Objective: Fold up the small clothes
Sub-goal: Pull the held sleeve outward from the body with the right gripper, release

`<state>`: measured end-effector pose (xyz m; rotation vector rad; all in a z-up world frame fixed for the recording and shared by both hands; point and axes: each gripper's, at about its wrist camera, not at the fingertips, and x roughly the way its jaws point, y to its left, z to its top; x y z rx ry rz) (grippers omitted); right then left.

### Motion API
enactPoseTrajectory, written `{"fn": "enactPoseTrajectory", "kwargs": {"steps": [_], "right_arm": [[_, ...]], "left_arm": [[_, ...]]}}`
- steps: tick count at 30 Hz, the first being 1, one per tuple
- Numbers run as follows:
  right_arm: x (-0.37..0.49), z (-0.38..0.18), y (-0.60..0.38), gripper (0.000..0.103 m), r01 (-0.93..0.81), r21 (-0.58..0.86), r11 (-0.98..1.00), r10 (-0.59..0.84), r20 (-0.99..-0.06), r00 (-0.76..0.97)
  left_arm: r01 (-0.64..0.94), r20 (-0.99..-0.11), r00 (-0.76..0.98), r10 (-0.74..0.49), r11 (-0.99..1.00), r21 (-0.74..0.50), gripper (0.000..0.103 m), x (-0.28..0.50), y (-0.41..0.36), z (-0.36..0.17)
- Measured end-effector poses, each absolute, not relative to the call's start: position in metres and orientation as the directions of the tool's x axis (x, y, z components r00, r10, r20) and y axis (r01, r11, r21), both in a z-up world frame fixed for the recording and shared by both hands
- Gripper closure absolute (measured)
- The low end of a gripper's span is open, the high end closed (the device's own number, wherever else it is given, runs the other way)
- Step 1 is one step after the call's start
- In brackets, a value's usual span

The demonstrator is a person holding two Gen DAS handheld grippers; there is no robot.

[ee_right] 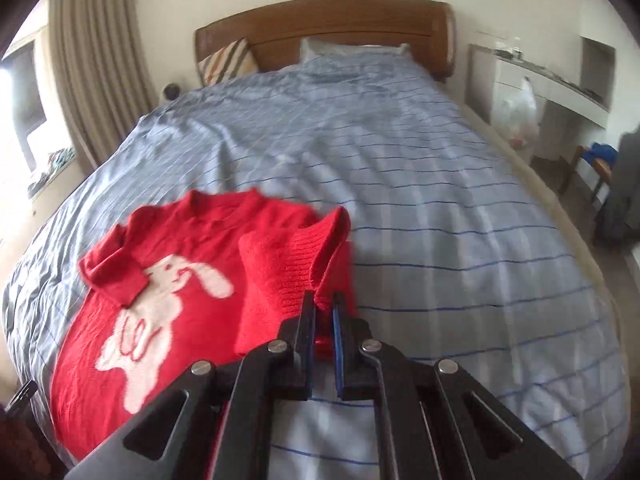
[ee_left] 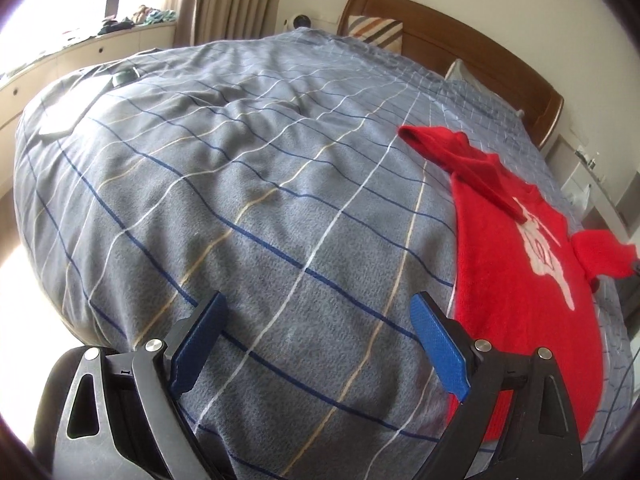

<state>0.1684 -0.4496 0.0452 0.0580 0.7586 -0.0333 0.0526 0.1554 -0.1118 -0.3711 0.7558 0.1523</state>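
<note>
Red sweater (ee_right: 192, 264) lies face up on the bed (ee_right: 420, 208), white rabbit motif showing, near the foot end toward the person's left. Its left sleeve (ee_right: 116, 268) is already folded across the chest.

Right gripper (ee_right: 322, 312): jaws nearly closed, pinching the ribbed cuff of the right sleeve (ee_right: 292, 264), which is lifted and draped inward over the body.

Left gripper (ee_left: 320, 320): jaws wide apart, holding nothing, hovering over the checked duvet just beside the sweater's hem (ee_left: 532, 360).

Handling, as judged: soft, light knit, limp, likely to stretch and sag rather than hold a crease. Ribbed cuffs and hem look the firmest places to grip; a pinch mid-panel would probably bunch the fabric. The fuzzy duvet may drag on it.
</note>
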Motion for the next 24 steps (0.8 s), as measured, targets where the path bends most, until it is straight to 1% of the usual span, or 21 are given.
{"fn": "enactPoseTrajectory", "kwargs": {"steps": [2, 4, 6, 9, 12, 15, 18, 19, 21, 22, 23, 24], "right_arm": [[0.144, 0.049, -0.511, 0.096, 0.169, 0.037, 0.985, -0.097, -0.695, 0.713], [0.120, 0.042, -0.569, 0.096, 0.305, 0.073, 0.950, -0.165, -0.711, 0.684], [0.100, 0.027, -0.613, 0.096, 0.412, 0.120, 0.903, -0.197, -0.736, 0.647], [0.076, 0.002, -0.648, 0.096, 0.489, 0.178, 0.854, -0.200, -0.755, 0.624], [0.059, -0.024, -0.668, 0.096, 0.536, 0.276, 0.798, -0.157, -0.763, 0.627], [0.051, -0.043, -0.675, 0.096, 0.532, 0.347, 0.772, -0.103, -0.758, 0.645], [0.046, -0.049, -0.678, 0.086, 0.509, 0.435, 0.743, -0.044, -0.727, 0.685], [0.044, -0.050, -0.681, 0.079, 0.499, 0.466, 0.731, -0.024, -0.713, 0.700], [0.045, -0.052, -0.683, 0.077, 0.487, 0.506, 0.712, 0.003, -0.695, 0.719], [0.047, -0.053, -0.683, 0.080, 0.487, 0.507, 0.712, 0.007, -0.697, 0.717], [0.050, -0.053, -0.681, 0.099, 0.497, 0.481, 0.722, -0.007, -0.713, 0.701], [0.053, -0.052, -0.679, 0.099, 0.519, 0.430, 0.738, -0.041, -0.740, 0.671]], "left_arm": [[-0.271, -0.697, 0.717, 0.005, 0.924, -0.272, 0.009, 0.053, 0.155, -0.113], [-0.268, -0.697, 0.717, 0.010, 0.927, -0.262, 0.009, 0.053, 0.153, -0.113], [-0.263, -0.699, 0.715, 0.015, 0.932, -0.249, 0.009, 0.054, 0.150, -0.114], [-0.260, -0.702, 0.712, 0.027, 0.938, -0.228, 0.009, 0.054, 0.147, -0.114], [-0.258, -0.705, 0.708, 0.037, 0.943, -0.210, 0.009, 0.054, 0.144, -0.115], [-0.256, -0.707, 0.705, 0.048, 0.948, -0.191, 0.009, 0.054, 0.142, -0.116], [-0.252, -0.709, 0.703, 0.056, 0.952, -0.176, 0.009, 0.055, 0.139, -0.117], [-0.252, -0.709, 0.703, 0.057, 0.952, -0.173, 0.009, 0.055, 0.138, -0.117], [-0.250, -0.710, 0.702, 0.059, 0.953, -0.168, 0.009, 0.056, 0.138, -0.118], [-0.250, -0.710, 0.701, 0.060, 0.954, -0.167, 0.009, 0.056, 0.138, -0.118], [-0.251, -0.711, 0.701, 0.060, 0.954, -0.166, 0.009, 0.056, 0.138, -0.118], [-0.251, -0.711, 0.700, 0.060, 0.954, -0.167, 0.009, 0.056, 0.137, -0.119]]}}
